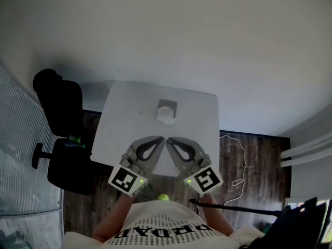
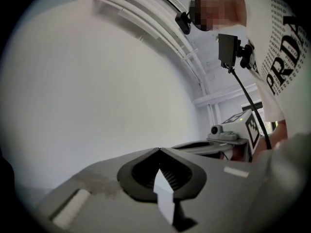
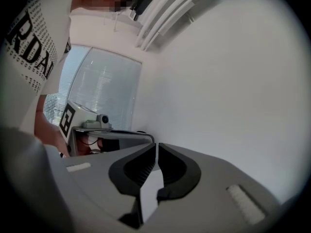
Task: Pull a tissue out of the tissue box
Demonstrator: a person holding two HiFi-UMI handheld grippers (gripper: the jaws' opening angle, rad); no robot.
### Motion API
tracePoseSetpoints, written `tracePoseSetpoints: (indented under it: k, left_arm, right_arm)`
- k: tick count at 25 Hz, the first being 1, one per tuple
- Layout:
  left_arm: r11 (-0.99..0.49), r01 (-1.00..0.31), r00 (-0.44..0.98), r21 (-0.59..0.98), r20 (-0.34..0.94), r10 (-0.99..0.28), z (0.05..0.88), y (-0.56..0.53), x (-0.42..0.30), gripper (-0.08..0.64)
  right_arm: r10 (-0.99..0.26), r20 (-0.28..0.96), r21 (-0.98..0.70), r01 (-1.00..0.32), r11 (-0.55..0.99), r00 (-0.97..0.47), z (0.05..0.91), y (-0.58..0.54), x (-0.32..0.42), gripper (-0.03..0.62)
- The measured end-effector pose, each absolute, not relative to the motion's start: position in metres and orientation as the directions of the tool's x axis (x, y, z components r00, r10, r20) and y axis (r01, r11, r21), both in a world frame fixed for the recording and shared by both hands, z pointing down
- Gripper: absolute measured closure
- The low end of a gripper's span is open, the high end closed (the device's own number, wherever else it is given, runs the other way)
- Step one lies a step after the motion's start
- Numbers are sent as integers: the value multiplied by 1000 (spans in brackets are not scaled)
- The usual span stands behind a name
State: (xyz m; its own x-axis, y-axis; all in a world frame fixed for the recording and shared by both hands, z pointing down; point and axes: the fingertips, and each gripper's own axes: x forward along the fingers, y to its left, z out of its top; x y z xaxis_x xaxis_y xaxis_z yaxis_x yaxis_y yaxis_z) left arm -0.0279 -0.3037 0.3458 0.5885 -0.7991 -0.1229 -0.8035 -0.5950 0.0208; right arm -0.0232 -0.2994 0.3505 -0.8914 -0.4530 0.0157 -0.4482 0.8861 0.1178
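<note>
Left gripper and right gripper: fingers pressed together, holding nothing. Tissue box sits well ahead of both fingertips, untouched, so the whole pull's left to do.

White lettered T-shirt; grey left hand-held gripper, grey right hand-held gripper.

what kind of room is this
Probably a plain office or study room: a white table with a tissue box on it, a black office chair beside it, dark wood floor and window blinds.
</note>
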Motion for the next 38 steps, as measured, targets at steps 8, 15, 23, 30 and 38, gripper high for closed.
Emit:
tracePoseSetpoints:
  k: [8, 15, 23, 30, 38]
  left_arm:
    - [-632, -775, 627, -3, -124, -769, 345, -358, -56, 565]
    - [-667, -745, 664, -13, -121, -738, 344, -396, -79, 565]
    - [-701, -713, 699, -13, -100, -708, 363, -421, -92, 565]
    - [-677, -736, 676, -28, -83, -732, 377, -439, -83, 565]
    - [-630, -775, 632, -60, -48, -773, 422, -471, -77, 563]
  right_arm:
    - [-491, 39, 127, -483, 866, -870, 352, -351, -53, 581]
    - [-535, 40, 130, -526, 840, -844, 349, -391, -78, 581]
    - [-571, 75, 135, -559, 818, -818, 369, -417, -90, 581]
    - [-549, 110, 155, -531, 833, -828, 388, -434, -84, 580]
    - [-521, 174, 112, -509, 853, -836, 431, -466, -69, 489]
